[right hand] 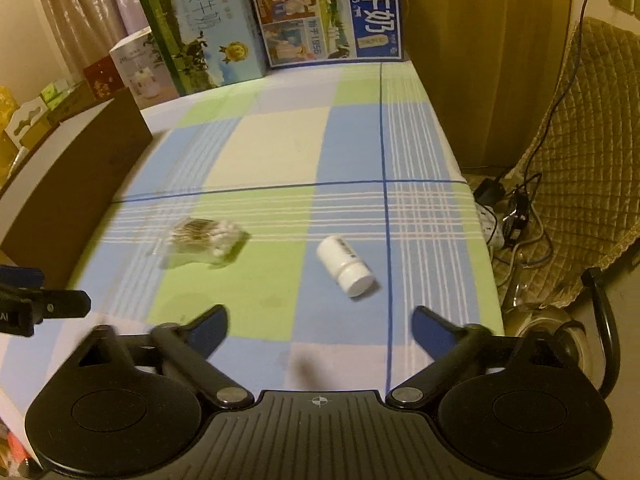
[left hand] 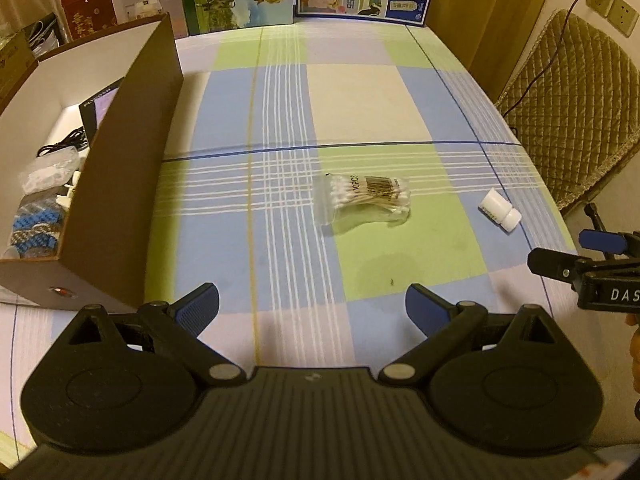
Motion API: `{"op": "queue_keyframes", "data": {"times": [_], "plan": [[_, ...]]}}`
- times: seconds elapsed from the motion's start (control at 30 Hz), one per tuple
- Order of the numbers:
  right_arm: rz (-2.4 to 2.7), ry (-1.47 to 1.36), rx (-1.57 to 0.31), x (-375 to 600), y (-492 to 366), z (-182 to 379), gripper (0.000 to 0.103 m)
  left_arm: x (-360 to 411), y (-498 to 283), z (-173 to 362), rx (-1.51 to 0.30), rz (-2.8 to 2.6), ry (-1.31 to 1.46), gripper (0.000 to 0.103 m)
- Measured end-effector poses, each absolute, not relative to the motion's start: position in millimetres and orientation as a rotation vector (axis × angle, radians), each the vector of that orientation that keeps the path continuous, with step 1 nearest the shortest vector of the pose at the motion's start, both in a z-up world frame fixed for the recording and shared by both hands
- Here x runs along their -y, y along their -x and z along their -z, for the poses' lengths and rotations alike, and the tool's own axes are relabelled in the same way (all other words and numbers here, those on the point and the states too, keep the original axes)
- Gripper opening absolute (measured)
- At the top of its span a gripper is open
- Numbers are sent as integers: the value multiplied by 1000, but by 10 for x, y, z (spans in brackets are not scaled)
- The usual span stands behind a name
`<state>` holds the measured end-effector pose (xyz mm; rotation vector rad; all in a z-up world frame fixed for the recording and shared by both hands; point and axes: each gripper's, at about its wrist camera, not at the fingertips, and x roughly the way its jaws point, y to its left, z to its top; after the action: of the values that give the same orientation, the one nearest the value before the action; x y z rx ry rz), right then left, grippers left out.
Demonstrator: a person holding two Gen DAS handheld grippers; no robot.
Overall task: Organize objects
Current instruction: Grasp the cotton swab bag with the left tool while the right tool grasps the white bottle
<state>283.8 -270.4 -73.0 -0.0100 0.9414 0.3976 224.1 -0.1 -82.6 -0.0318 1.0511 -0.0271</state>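
Two items, swab bag and bottle, lie ahead of each hand-held gripper.

Warm dim indoor light, table under a checked cloth in blue, green and cream. Curtains at 11 o'clock; printed cartons lined up along the far edge at 12. Quilted chair at 3 o'clock, wall sockets above it, cables tangled on its seat.
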Motion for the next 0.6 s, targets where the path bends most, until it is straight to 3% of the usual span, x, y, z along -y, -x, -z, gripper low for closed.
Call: {"op": "queue_keyframes", "data": {"times": [0.33, 0.6], "plan": [[-407, 26, -929, 2735, -3040, 937, 66, 59, -2479, 1006, -1077, 39, 37, 98], [-420, 70, -896, 2694, -3240, 1045, 58, 126, -2629, 1085, -1071, 52, 21, 98]]}}
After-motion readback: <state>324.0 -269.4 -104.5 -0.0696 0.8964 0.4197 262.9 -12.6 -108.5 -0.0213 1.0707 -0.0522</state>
